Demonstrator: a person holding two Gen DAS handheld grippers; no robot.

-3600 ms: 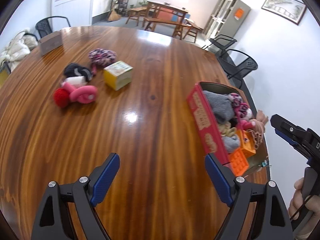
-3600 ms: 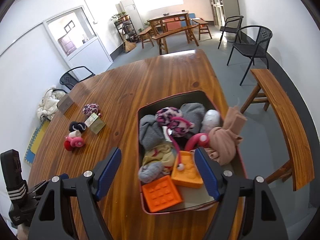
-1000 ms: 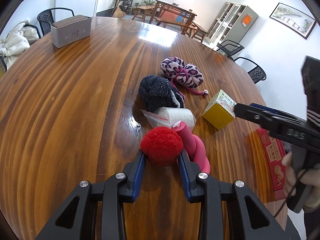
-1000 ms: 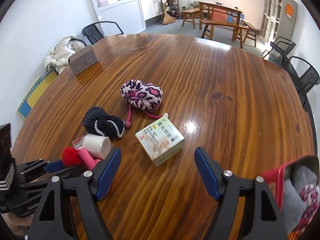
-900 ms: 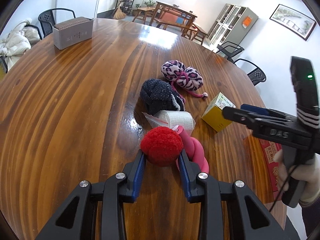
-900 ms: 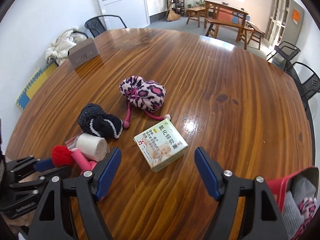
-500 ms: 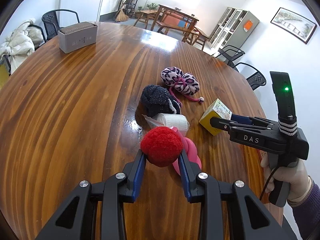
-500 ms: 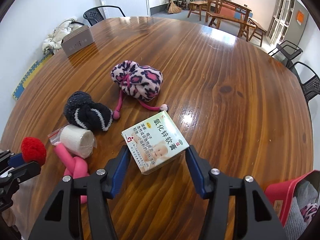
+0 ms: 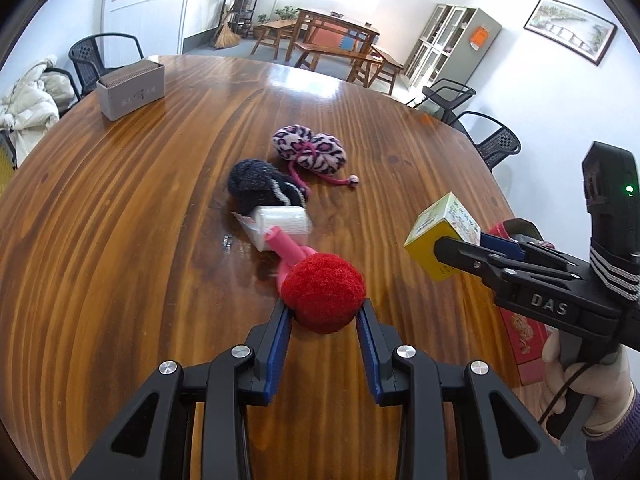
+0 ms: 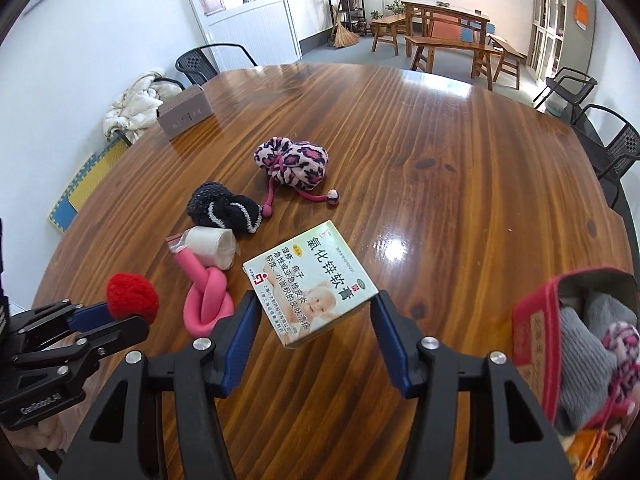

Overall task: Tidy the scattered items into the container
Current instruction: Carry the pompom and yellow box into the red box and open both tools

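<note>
My left gripper (image 9: 323, 316) is shut on a red pompom (image 9: 323, 293) and holds it above the table; it also shows in the right wrist view (image 10: 131, 295). My right gripper (image 10: 314, 322) is shut on a yellow and white ointment box (image 10: 310, 280), lifted off the table, also seen in the left wrist view (image 9: 440, 236). A pink knotted tube (image 10: 206, 296), a white gauze roll (image 10: 210, 246), a dark knit sock (image 10: 222, 208) and a leopard-print pouch (image 10: 294, 164) lie on the wooden table. The red container (image 10: 536, 332), full of soft items, stands at the right.
A grey tissue box (image 9: 130, 88) stands at the table's far left. Black chairs (image 10: 600, 148) stand around the table (image 10: 440, 160). A white coat lies on a chair at the left (image 10: 136, 104).
My right gripper closed on the ointment box and lifted it. My left gripper raised the red pompom clear of the pink tube, which stays on the table.
</note>
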